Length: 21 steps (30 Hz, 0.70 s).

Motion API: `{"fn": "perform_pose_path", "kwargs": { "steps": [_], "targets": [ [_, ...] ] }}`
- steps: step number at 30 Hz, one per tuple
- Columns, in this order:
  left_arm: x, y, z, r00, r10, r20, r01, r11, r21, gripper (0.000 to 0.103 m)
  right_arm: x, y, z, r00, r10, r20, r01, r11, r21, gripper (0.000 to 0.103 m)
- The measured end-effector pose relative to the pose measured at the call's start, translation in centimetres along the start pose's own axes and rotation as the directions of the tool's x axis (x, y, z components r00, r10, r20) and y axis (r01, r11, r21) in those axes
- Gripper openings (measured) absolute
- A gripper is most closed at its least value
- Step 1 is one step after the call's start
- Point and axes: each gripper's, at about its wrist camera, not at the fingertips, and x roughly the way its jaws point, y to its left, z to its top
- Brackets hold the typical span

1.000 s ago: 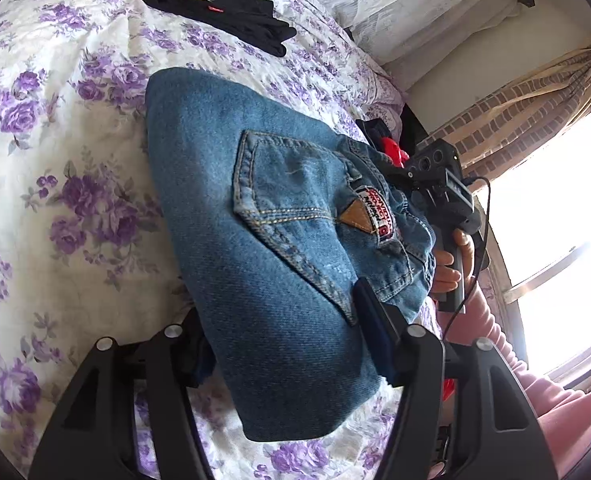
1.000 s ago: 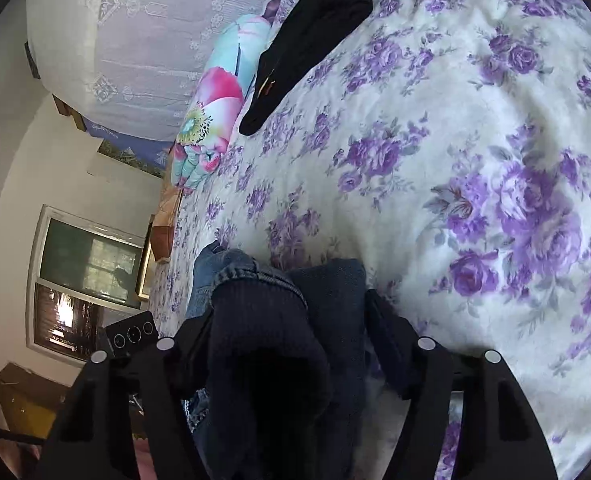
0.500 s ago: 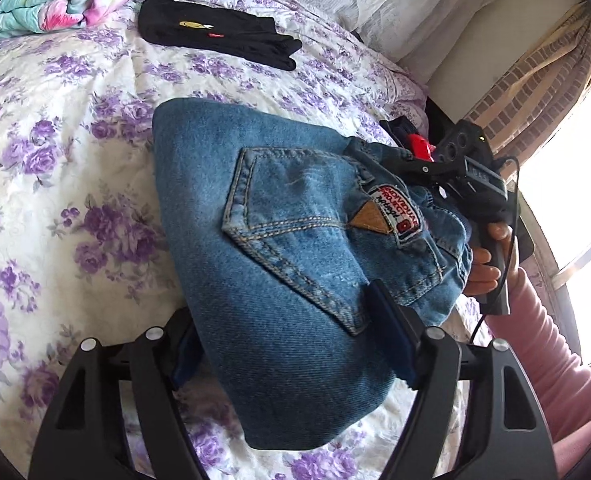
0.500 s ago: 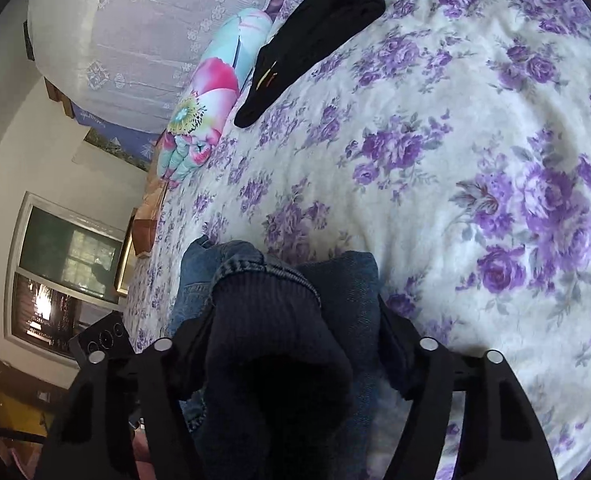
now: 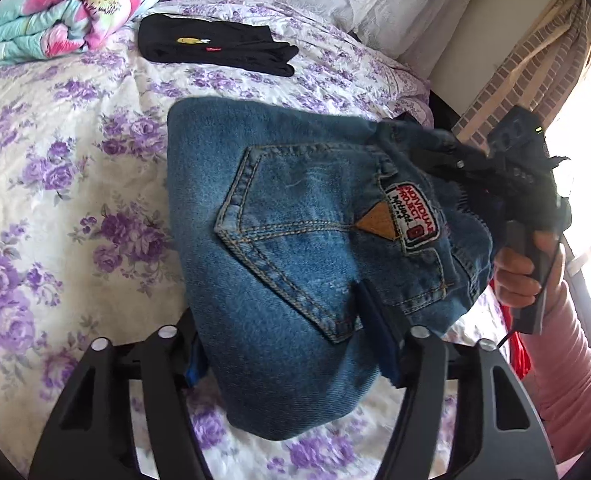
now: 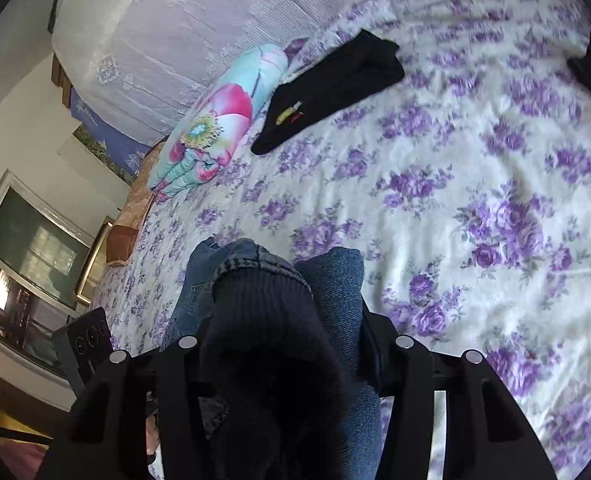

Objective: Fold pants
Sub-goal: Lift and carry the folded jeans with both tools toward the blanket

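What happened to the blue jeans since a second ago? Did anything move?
Both grippers, left gripper and right gripper, stay shut on the folded jeans and have carried them a little farther from the black garment, so more of the bed and the flowery quilt shows. The black garment stayed put.

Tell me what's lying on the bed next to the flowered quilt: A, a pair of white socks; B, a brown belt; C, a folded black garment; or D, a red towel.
C: a folded black garment lies on the bedspread beside the rolled quilt, far from the jeans that both grippers hold.
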Motion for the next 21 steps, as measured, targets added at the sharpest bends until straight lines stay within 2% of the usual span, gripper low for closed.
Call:
{"fn": "perform_pose_path", "kwargs": {
  "steps": [4,7,11,15,18,21],
  "targets": [
    [-2.3,-0.7,2.0,0.999,-0.051,-0.002,0.051,0.998,0.039,0.057,-2.9,3.9,1.9,0.998,-0.03,0.051,0.035,0.995,-0.096,0.05],
    [-4.3,-0.7,5.0,0.996,-0.078,0.034,0.075,0.994,0.079,0.057,-4.4,6.1,4.9,0.995,-0.023,0.094,0.035,0.991,-0.126,0.05],
    [-6.3,-0.8,10.2,0.994,-0.054,0.098,0.04,0.989,0.139,0.057,-4.7,7.9,10.7,0.988,-0.011,0.155,0.034,0.989,-0.147,0.05],
    [-6.2,0.1,16.0,0.988,-0.008,0.155,-0.019,0.985,0.17,0.057,-3.0,8.3,16.3,0.976,-0.009,0.217,0.046,0.985,-0.166,0.05],
    [-4.6,2.1,20.1,0.983,0.027,0.181,-0.059,0.983,0.175,0.057,-0.5,7.7,19.9,0.969,-0.012,0.248,0.054,0.985,-0.162,0.05],
    [-2.4,4.6,23.2,0.982,0.04,0.185,-0.07,0.985,0.156,0.057,2.5,6.4,23.1,0.964,-0.016,0.265,0.059,0.986,-0.154,0.05]
  ]
}}
